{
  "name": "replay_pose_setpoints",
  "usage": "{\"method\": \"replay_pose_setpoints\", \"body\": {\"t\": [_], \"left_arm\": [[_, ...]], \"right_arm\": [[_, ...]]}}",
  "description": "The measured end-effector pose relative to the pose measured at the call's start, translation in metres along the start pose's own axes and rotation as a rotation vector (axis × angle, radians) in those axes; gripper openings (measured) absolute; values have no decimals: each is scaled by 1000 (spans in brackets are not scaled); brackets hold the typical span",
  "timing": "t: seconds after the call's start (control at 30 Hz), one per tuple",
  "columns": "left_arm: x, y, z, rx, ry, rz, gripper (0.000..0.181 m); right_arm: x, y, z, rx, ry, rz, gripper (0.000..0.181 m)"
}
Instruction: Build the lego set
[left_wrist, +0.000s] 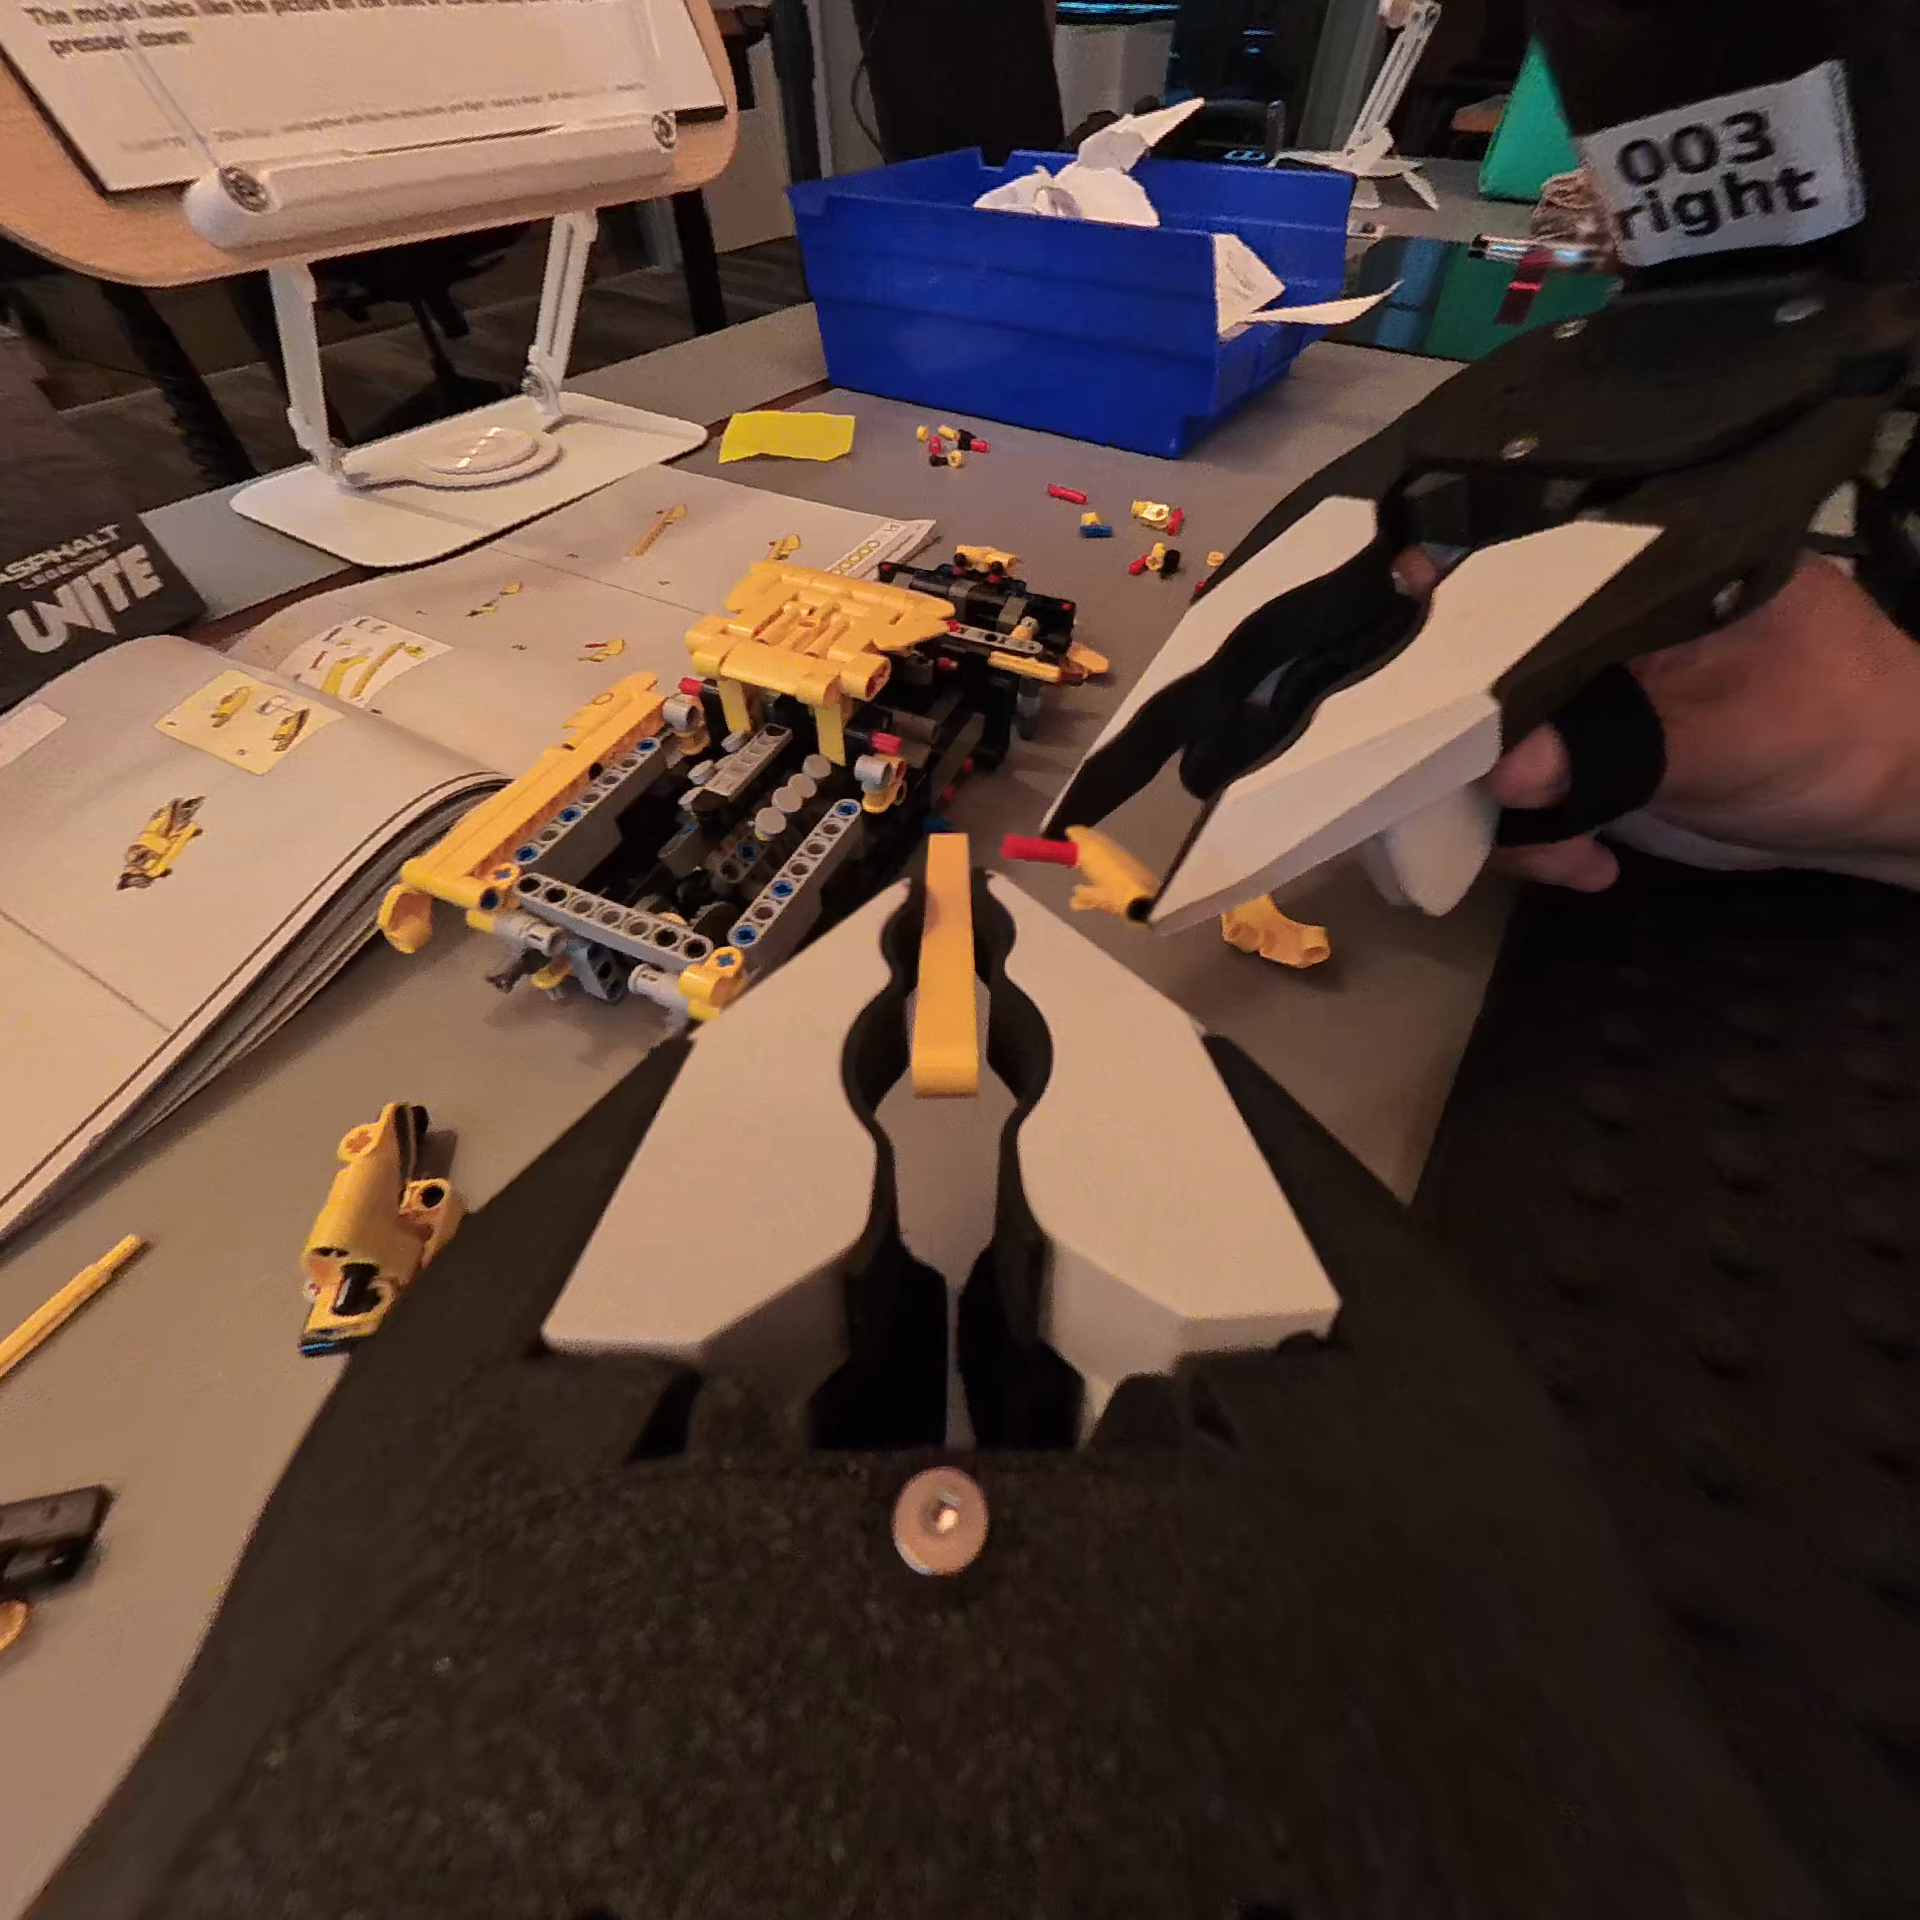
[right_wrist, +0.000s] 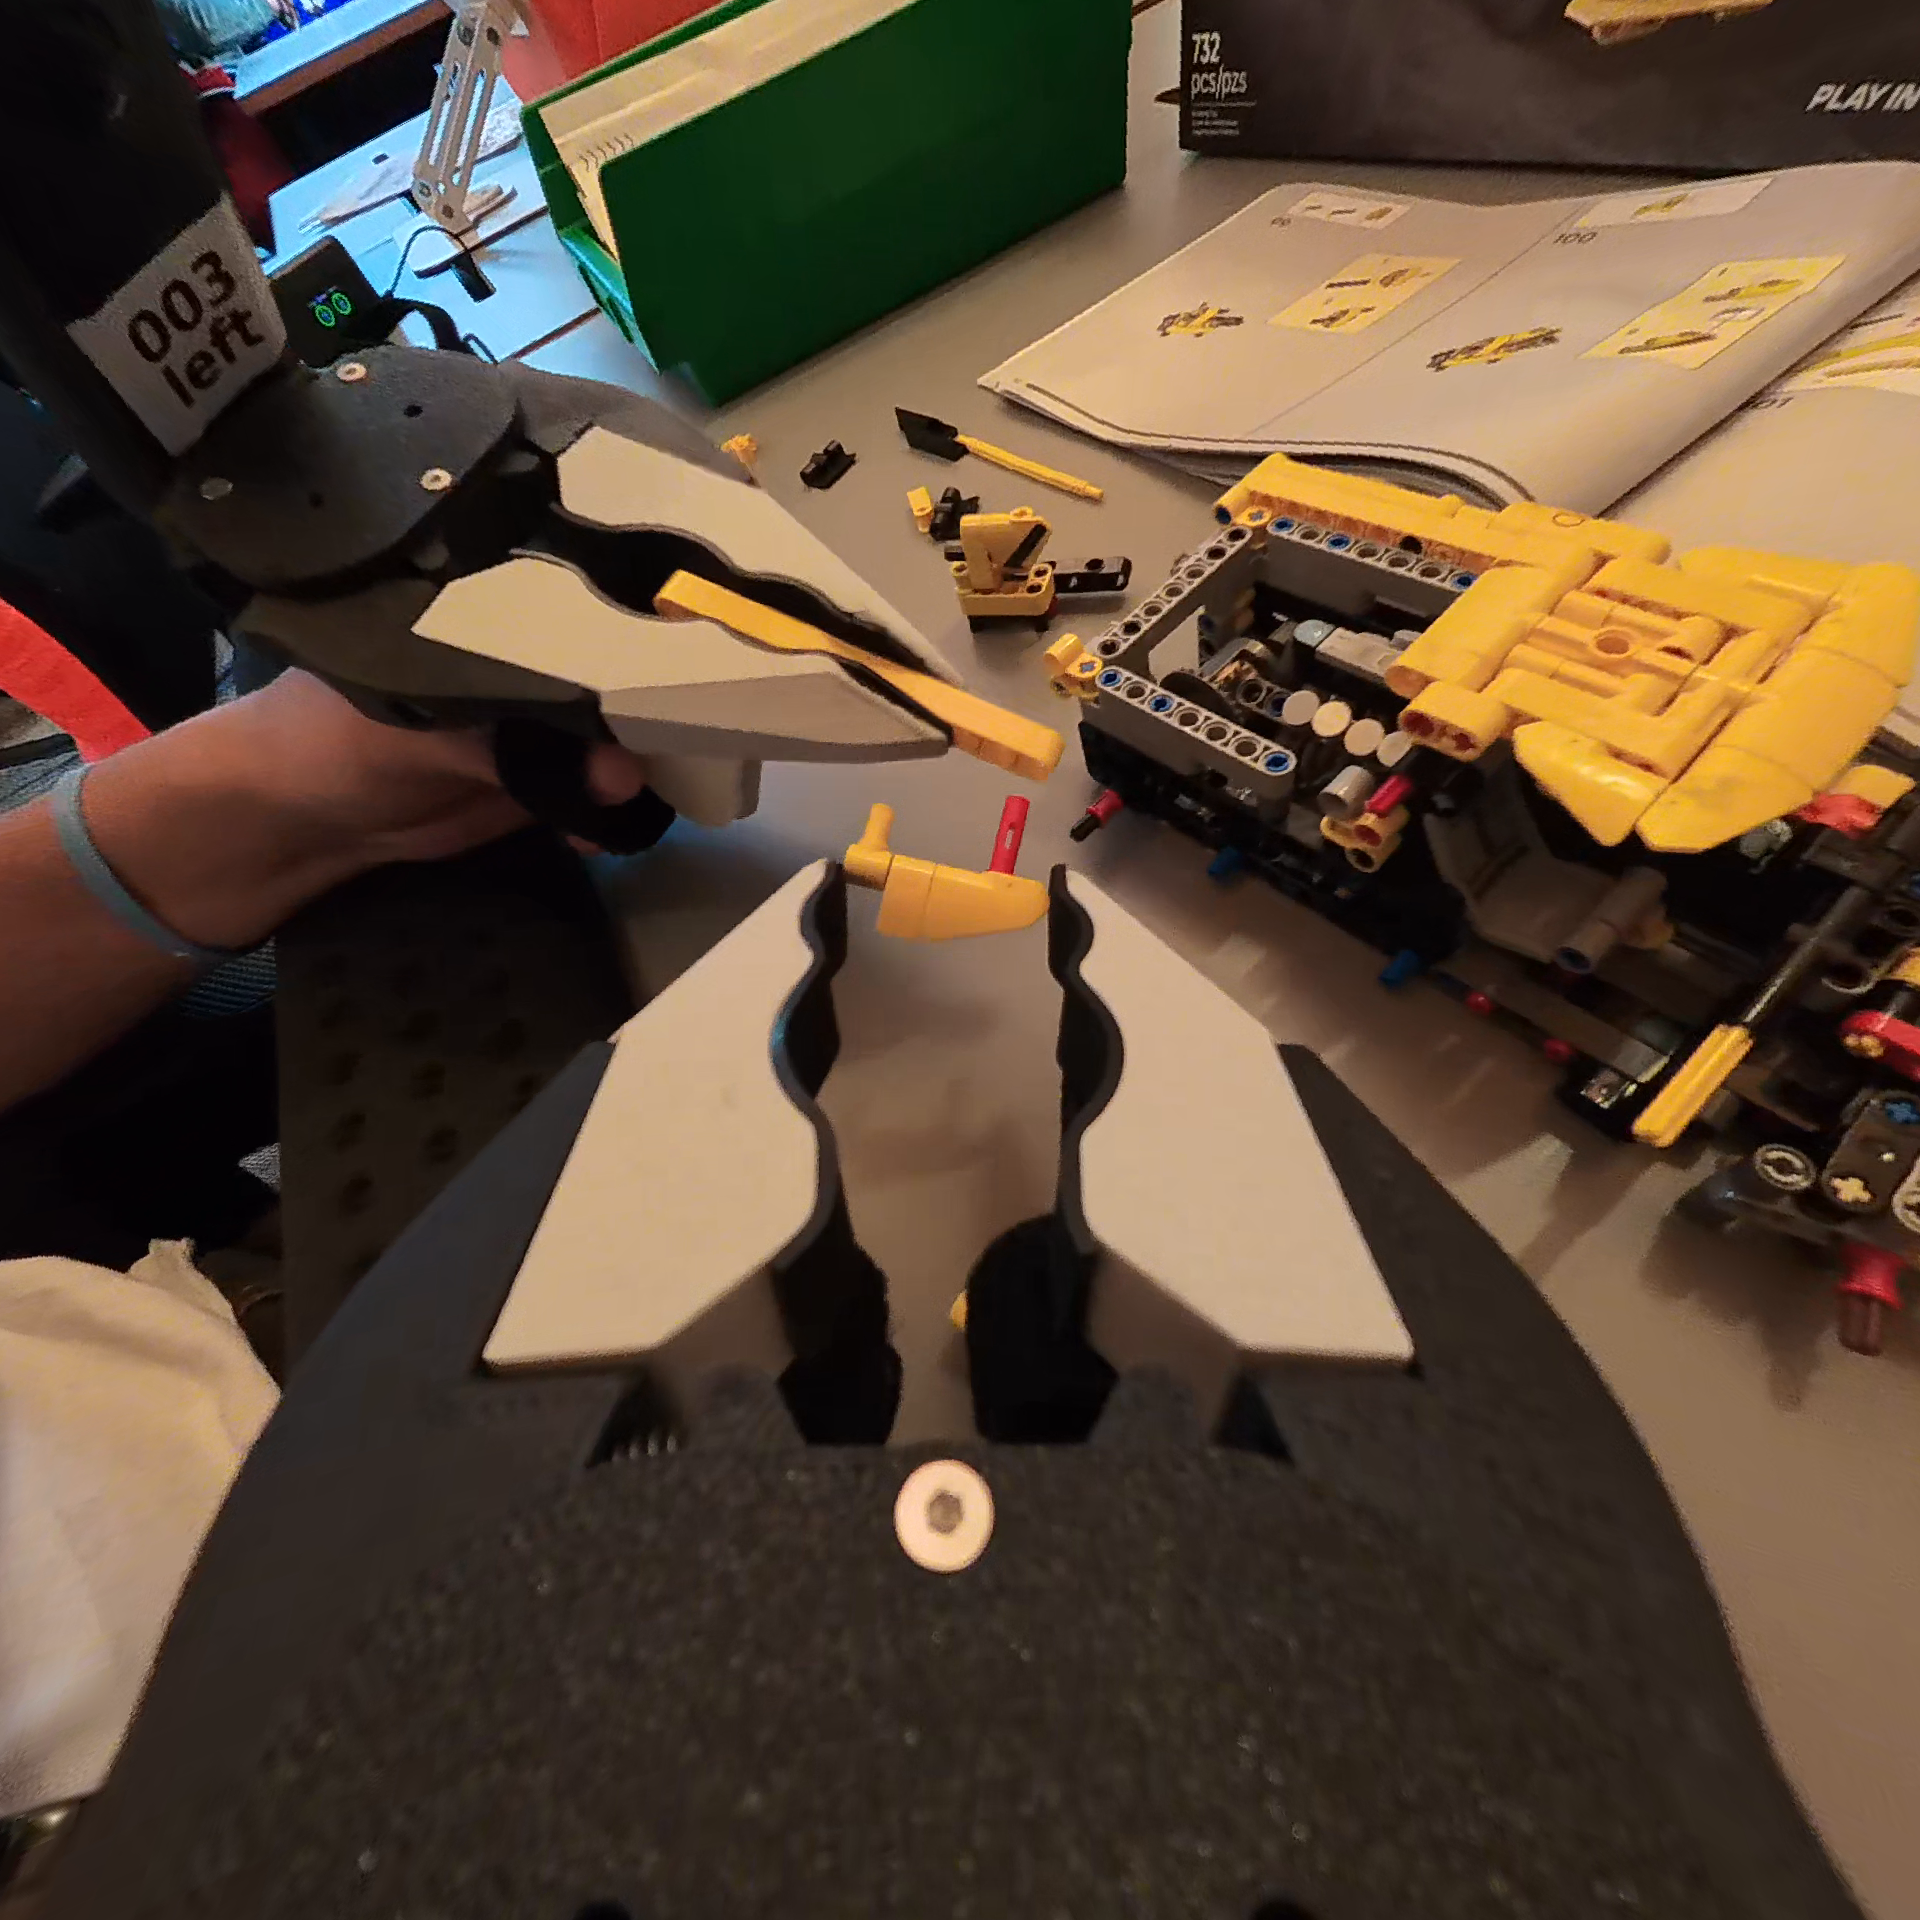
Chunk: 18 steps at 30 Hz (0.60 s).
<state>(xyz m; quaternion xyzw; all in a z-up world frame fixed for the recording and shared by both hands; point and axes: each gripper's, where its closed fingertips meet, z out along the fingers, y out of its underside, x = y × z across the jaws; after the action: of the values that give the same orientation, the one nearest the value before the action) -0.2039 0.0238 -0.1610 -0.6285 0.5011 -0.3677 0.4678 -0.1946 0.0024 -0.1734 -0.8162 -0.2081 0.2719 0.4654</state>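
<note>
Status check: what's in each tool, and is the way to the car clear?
Left tool shut on yellow beam. Right tool shut on yellow piece with red pin. Car ahead, nothing between.

Dim warm light, soft shadows, wide-angle bending, blurred edges.

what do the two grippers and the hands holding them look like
Both the left gripper and right gripper have textured black bodies with a silver screw, and pale grey wedge fingers lined with wavy black pads. Each carries a white tag with black writing. Black finger straps loop over the hands; the left wrist wears a light blue band.
</note>
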Motion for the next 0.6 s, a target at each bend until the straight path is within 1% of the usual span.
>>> {"method": "replay_pose_setpoints", "body": {"t": [0.1, 0.23, 0.3, 0.5, 0.6], "left_arm": [[6, 0, 2, -4, 27, 17, 8], [8, 2, 3, -12, 23, 54, 8], [9, 2, 3, -15, 21, 69, 8], [10, 4, 5, -38, -37, 215, 8], [12, 2, 5, -26, -33, 223, 8]], "right_arm": [[1, 1, 3, -12, 1, 4, 38], [1, 0, 0, 1, -7, 21, 38], [1, 3, 2, -16, -15, 30, 38], [3, 4, 1, -16, -29, 70, 37], [2, 3, 0, -11, -44, 87, 37]]}}
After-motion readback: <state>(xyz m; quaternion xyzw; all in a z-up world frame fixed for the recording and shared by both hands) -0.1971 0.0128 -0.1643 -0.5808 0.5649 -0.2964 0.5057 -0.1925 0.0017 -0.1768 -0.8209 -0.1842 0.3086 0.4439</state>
